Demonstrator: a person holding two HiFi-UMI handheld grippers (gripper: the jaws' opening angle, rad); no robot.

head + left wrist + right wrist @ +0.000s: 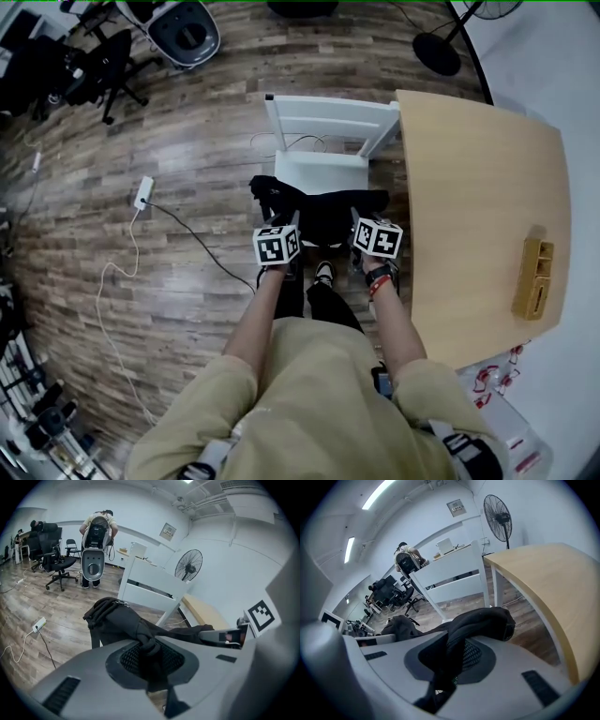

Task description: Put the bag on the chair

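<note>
A limp black bag [321, 212] hangs between my two grippers, just in front of the seat of a white chair [323, 141]. My left gripper [287, 223] is shut on the bag's left end, and dark fabric bunches between its jaws [150, 652]. The bag's left end [117, 618] rises ahead of them, with the chair [150, 585] behind it. My right gripper [362, 219] is shut on the right end, with a thick fold of bag [483, 620] running into its jaws [449, 663]. The chair's back [450, 573] stands beyond the bag.
A light wooden table [478, 206] stands right of the chair, with a small wooden box [534, 277] on it. A standing fan [439, 45] is behind. A power strip with cable [142, 192] lies on the floor at left. Office chairs [103, 66] and a person [98, 524] are farther off.
</note>
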